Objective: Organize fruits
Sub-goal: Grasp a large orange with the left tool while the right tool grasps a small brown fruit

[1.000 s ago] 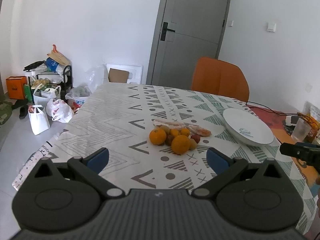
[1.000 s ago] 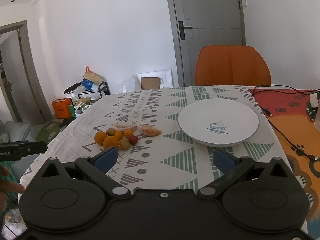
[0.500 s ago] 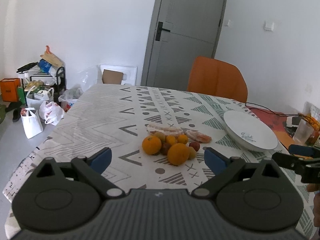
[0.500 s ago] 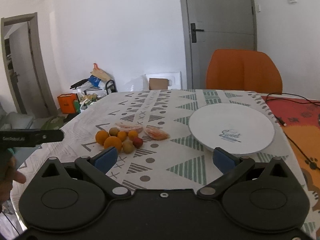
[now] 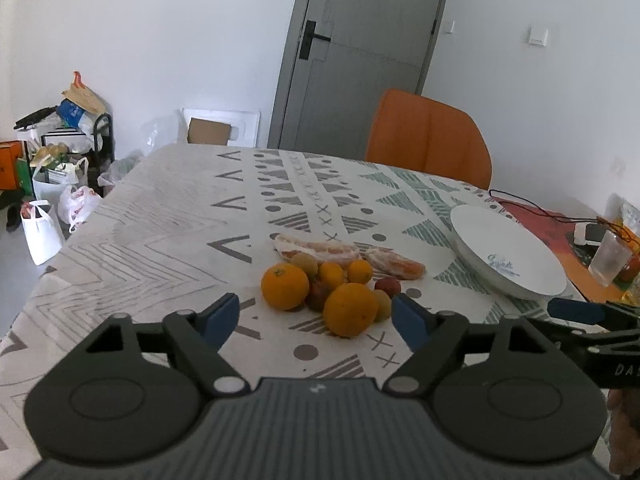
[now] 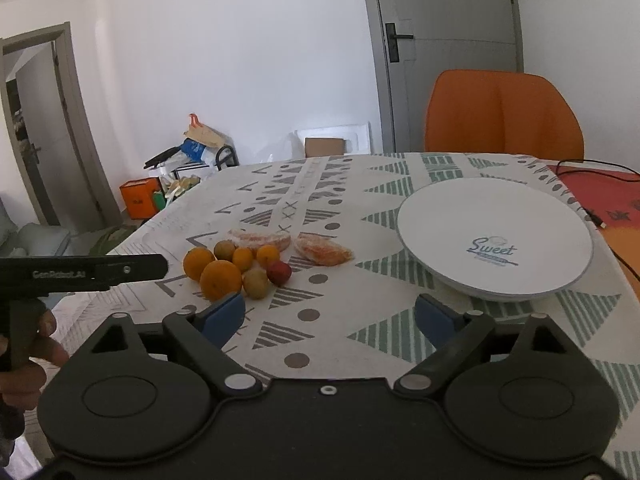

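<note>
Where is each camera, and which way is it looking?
Left wrist: sits on the left gripper, looking forward and down over the fruit pile; its own closing, empty jaws and the right gripper show.
Right wrist: sits on the right gripper, facing the table between the fruit pile and the white plate; its closing, empty jaws, the left gripper's finger and a hand show.
Both share the fruit, plate, orange chair and grey door.
</note>
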`<state>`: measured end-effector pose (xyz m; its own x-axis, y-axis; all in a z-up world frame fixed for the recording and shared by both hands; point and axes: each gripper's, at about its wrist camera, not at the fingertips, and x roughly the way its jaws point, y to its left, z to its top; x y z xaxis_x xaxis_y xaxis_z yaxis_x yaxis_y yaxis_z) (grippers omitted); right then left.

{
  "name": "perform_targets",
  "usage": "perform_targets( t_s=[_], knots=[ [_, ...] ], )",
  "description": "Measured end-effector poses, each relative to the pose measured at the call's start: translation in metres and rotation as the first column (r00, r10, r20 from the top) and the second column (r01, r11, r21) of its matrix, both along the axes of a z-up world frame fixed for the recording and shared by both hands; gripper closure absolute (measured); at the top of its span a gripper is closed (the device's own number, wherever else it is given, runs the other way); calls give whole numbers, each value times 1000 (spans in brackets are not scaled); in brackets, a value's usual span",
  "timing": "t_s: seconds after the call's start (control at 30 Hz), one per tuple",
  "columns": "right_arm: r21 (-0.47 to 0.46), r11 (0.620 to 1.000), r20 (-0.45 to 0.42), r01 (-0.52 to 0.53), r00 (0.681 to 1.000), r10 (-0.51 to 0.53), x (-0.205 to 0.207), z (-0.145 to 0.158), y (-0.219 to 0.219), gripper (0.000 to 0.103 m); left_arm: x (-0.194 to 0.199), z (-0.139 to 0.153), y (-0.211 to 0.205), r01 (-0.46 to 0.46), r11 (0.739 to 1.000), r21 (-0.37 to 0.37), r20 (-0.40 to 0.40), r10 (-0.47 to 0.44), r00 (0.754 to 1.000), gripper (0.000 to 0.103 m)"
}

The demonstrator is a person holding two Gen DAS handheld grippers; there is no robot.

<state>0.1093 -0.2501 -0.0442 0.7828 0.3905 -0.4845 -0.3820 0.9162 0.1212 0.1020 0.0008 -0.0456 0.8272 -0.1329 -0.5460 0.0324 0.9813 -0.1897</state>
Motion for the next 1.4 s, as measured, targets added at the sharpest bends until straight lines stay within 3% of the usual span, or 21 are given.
perform_targets(
  t_s=[0.23,0.63,0.77,1.4],
  knots=[
    [27,999,-46,-28,999,29,15,-12,7,34,17,-10,-7,23,1000,-12,-29,-23,999,32],
    [45,999,-92,-21,995,25,36,-25,10,44,44,-27,-15,37,998,-58,-86,-42,995,49],
    [52,999,-116,-15,993,21,42,-30,12,51,53,-35,-21,74,993,-87,-109,-83,991,63],
    [72,994,-149,-81,985,91,65,-27,63,61,30,-20,24,12,994,-110,-86,-21,996,64]
  ],
)
